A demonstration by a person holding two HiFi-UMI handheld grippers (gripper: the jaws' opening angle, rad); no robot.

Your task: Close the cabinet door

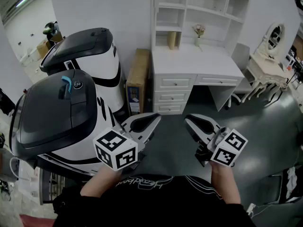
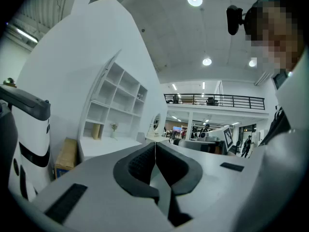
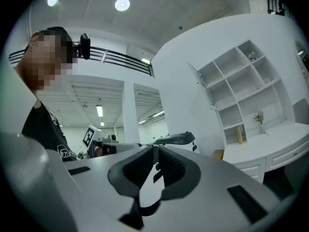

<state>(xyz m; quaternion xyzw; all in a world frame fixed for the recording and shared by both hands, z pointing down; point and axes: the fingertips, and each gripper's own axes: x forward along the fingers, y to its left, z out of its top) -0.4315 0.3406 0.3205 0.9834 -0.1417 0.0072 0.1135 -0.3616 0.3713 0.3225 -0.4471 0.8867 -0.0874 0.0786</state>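
Black-padded jaws on the left gripper (image 1: 150, 121) and the right gripper (image 1: 194, 122) are pressed together on nothing. Both are held level, side by side, just ahead of the person's body, likely a carrying pose while the work is out of reach. Well beyond, at ten o'clock, stand two white-and-black machines (image 1: 90, 46); at eleven a cardboard box (image 1: 137, 79) leans beside the white desk (image 1: 199, 63). At twelve o'clock rises the shelf hutch (image 1: 199, 4). A thin panel (image 3: 205, 88) angling off its left edge is probably the cabinet door, open and untouched.
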